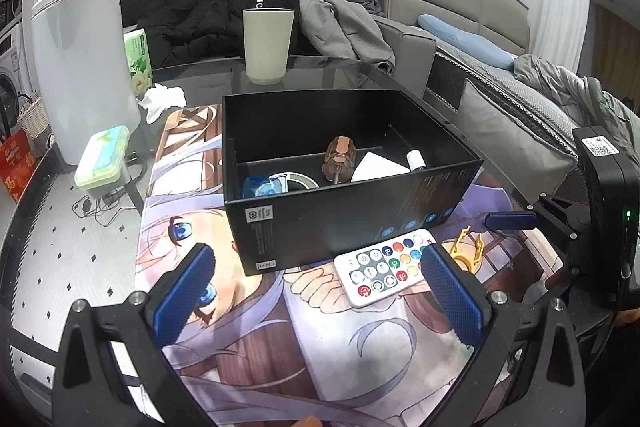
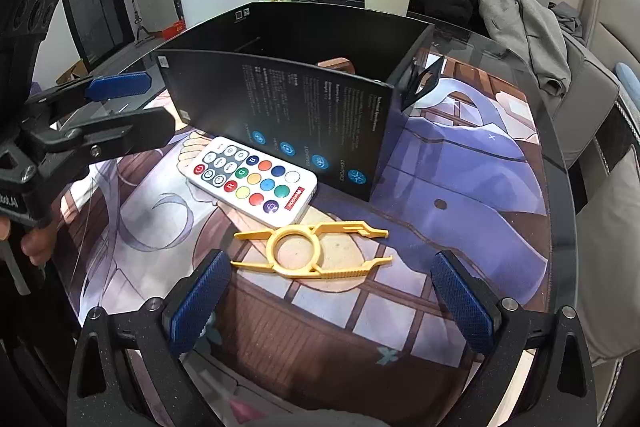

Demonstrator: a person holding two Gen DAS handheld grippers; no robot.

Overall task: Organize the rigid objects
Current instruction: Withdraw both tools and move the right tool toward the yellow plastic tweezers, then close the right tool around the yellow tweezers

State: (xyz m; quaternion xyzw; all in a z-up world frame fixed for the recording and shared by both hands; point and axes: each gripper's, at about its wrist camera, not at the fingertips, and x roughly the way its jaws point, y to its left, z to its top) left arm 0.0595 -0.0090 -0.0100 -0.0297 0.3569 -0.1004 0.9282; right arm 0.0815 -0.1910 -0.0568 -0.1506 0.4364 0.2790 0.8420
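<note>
Now both claws hover wide apart and empty: the left gripper (image 1: pixel 316 291) and the right gripper (image 2: pixel 332 303). Just in front of the black box (image 2: pixel 288 107) lies the remote (image 2: pixel 252 181), with the yellow tool (image 2: pixel 312 251) beside it

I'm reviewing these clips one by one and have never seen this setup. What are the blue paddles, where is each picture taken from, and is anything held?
The paddles are the jaws of two handheld grippers; a person holds one in each hand, and each carries a camera looking along it. One picture is from the left gripper, the other from the right gripper. Both are open and hold nothing. On the printed mat stand a black box with items already inside, a white remote beside it, and a yellow plastic tool.
</note>
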